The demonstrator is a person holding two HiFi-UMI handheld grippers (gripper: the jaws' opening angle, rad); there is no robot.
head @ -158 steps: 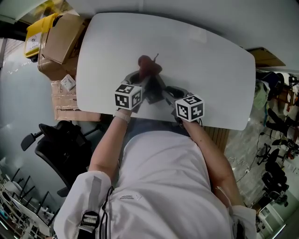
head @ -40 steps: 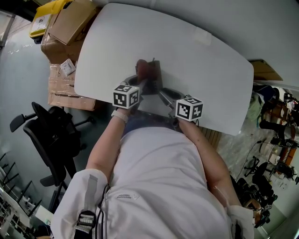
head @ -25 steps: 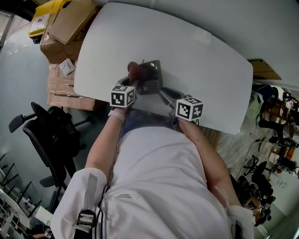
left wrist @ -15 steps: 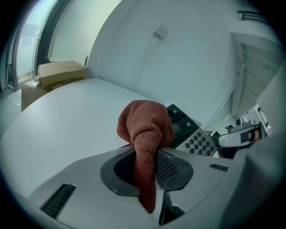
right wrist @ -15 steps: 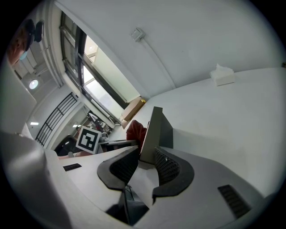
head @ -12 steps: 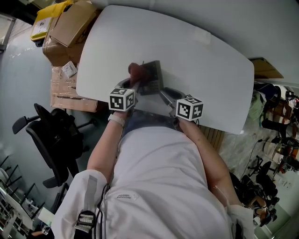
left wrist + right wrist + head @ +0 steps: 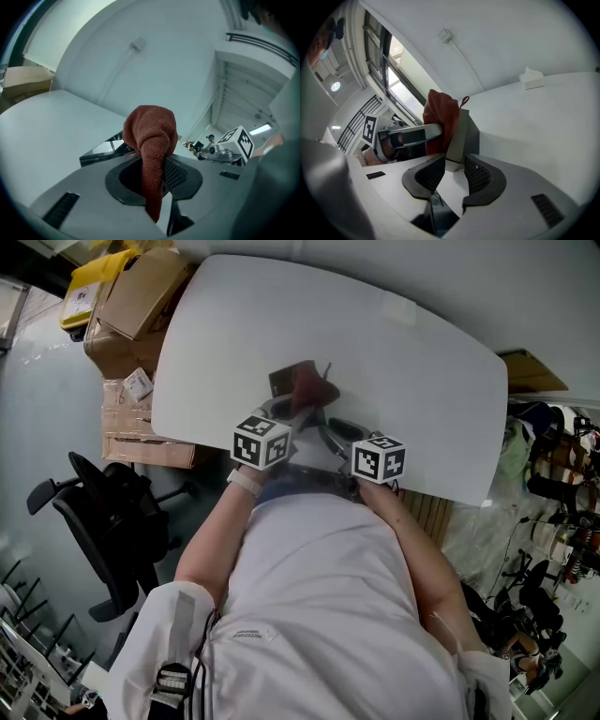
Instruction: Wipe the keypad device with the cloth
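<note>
The dark keypad device (image 7: 284,382) stands tilted up off the white table (image 7: 225,324), near its front edge. My right gripper (image 7: 325,430) is shut on the device's lower end; in the right gripper view the grey slab (image 7: 461,133) sits between the pads. My left gripper (image 7: 289,412) is shut on the red-brown cloth (image 7: 310,386), which is bunched against the device's face. In the left gripper view the cloth (image 7: 151,136) fills the gap of the left gripper (image 7: 157,165) and hides most of the device (image 7: 101,148). The right gripper view shows the cloth (image 7: 439,115) behind the slab.
Cardboard boxes (image 7: 131,301) and a yellow item (image 7: 89,273) lie beyond the table's left end. A black office chair (image 7: 103,512) stands at the left. A small white object (image 7: 398,310) rests far back on the table, also seen from the right gripper (image 7: 532,78).
My left gripper has risen and carried the cloth from the device's left edge rightward across its face. The right gripper and the device have stayed put.
</note>
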